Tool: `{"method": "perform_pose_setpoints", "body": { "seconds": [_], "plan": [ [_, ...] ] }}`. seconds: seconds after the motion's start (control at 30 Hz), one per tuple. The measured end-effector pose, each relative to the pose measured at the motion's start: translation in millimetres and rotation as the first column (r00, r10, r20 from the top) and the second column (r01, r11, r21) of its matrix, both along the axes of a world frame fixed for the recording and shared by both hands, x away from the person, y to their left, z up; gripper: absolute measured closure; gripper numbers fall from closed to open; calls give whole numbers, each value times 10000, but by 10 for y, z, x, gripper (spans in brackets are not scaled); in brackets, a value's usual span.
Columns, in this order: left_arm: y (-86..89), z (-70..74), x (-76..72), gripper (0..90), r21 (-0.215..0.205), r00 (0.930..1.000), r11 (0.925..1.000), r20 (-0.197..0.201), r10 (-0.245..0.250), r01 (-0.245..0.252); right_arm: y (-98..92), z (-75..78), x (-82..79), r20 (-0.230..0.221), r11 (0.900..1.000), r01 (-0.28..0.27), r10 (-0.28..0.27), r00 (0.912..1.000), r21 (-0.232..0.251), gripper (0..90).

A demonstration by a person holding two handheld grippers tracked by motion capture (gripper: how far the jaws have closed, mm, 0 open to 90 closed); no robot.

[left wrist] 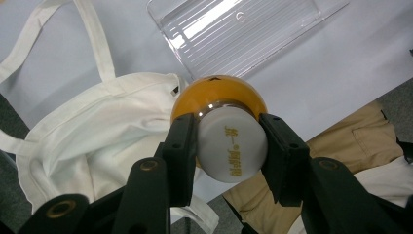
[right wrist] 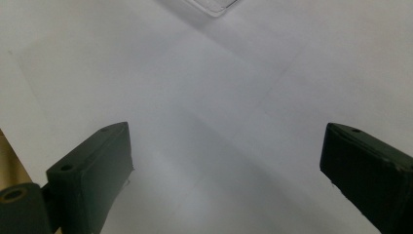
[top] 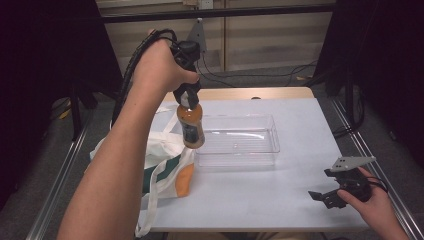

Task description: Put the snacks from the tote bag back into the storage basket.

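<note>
An orange drink bottle (top: pixel 191 126) with a dark label and a white cap hangs in the air above the table, between the tote bag and the clear tray. My left gripper (top: pixel 187 98) is shut on its cap from above. In the left gripper view the black jaws clamp the white cap (left wrist: pixel 233 144) on both sides, with the orange bottle shoulder (left wrist: pixel 219 92) below it. My right gripper (top: pixel 325 196) rests low near the table's front right corner, jaws open wide over bare table (right wrist: pixel 224 146) with nothing between them.
A clear plastic tray (top: pixel 237 141) stands in the middle of the table. A white tote bag (top: pixel 162 165) with green and orange print lies at the left front, its straps trailing over the table edge. The person's tan trousers (left wrist: pixel 350 146) are below the table edge.
</note>
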State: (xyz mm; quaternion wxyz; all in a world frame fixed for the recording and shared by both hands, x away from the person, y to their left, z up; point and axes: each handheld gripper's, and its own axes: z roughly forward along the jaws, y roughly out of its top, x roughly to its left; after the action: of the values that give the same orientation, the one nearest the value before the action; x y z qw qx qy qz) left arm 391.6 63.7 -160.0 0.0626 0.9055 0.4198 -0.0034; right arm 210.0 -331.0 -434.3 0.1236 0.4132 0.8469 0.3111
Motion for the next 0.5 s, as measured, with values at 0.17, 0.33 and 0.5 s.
{"method": "perform_pose_setpoints", "body": {
  "seconds": [0.17,0.33,0.5],
  "plan": [
    [-49,-23,26,594,37,10000,10000,43,-58,58,-8,2,-3,9,10000,8,-8,10000,24,48],
    [-79,-71,55,594,30,10000,10000,13,-26,26,-17,2,-10,26,10000,41,-41,10000,23,48],
    [-121,-87,87,595,120,9998,9997,63,-199,198,-24,2,-18,76,9999,116,-116,9999,-24,49]
  ]
}}
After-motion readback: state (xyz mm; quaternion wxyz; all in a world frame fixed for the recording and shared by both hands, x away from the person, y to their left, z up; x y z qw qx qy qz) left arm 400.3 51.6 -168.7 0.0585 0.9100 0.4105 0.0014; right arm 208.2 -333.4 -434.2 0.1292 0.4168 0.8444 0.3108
